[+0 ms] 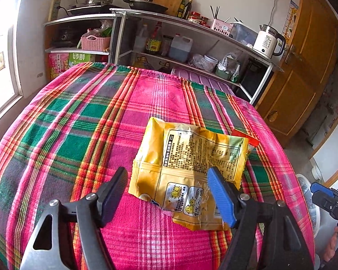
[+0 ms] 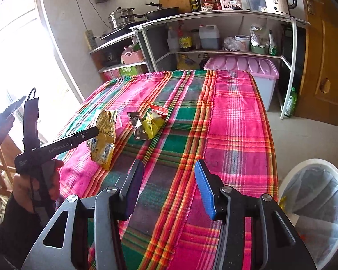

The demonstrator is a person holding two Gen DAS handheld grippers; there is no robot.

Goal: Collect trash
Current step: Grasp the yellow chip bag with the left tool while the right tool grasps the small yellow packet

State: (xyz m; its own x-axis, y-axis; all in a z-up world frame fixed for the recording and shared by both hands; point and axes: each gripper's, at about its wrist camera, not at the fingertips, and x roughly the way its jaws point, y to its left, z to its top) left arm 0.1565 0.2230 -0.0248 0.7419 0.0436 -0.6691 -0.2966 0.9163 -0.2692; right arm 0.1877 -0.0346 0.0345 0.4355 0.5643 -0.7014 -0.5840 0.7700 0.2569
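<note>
L gripper point(image 1: 166, 193), jaws wide, straddles yellow wrapper point(image 1: 187, 166) lying dead ahead, long axis running away; R gripper point(image 2: 169, 186) wide, empty, farther off.

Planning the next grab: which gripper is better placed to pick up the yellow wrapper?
Left. The left gripper is open, straddling the yellow wrapper. The right gripper is open over bare tablecloth, nearer the bin.

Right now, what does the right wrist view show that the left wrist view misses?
Only right wrist: small yellow, red and dark crumpled wrappers, the bag-lined white bin, the right gripper open over cloth.
Only left wrist: the left gripper open around the packet's near end.
Both: large yellow snack packet, plaid tablecloth.
</note>
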